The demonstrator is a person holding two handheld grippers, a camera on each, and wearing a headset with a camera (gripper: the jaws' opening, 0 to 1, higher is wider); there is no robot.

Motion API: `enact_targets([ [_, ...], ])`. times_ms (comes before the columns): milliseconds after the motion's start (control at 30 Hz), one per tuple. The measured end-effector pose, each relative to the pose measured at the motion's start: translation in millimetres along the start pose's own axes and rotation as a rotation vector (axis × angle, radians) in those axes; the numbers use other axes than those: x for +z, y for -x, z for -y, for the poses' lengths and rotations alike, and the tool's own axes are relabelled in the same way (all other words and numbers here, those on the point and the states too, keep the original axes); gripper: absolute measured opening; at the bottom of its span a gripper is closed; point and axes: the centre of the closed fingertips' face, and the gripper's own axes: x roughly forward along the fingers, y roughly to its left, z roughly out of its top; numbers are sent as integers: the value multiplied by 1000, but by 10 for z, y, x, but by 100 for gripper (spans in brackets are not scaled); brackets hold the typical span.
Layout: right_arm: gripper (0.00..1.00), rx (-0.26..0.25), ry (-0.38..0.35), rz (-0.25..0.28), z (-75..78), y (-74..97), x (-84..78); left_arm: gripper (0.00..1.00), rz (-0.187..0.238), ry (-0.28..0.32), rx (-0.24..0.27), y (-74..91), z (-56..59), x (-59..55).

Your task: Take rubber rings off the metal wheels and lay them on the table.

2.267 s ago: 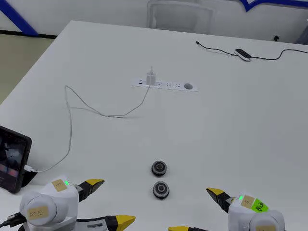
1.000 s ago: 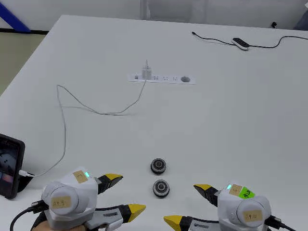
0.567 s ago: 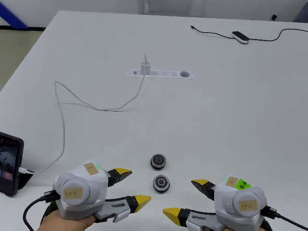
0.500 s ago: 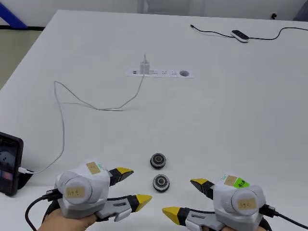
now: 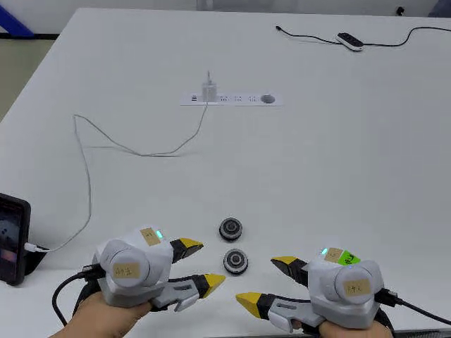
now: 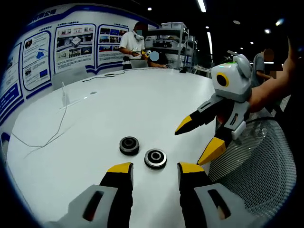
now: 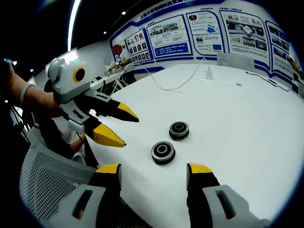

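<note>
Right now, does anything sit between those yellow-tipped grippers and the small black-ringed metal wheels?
Nothing visible does. Bare white table separates the open left gripper and open right gripper from the nearer black-ringed metal wheel; the farther black-ringed metal wheel lies just beyond it.

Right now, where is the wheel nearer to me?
In the head view, the near wheel lies between the left claw and right claw, beside the other wheel.
</note>
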Motion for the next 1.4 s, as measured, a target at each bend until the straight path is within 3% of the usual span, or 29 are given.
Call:
enact_targets([
  [467, 47, -9, -48, 21, 82, -41, 34, 31, -24, -50, -30, -187, 26, 47],
  [733, 44, -11, -83, 31, 109, -65, 46, 28, -57, -78, -37, -259, 18, 19],
  [1400, 38, -6, -131, 41, 121, -97, 49, 21, -88, -113, -51, -447, 49, -22],
])
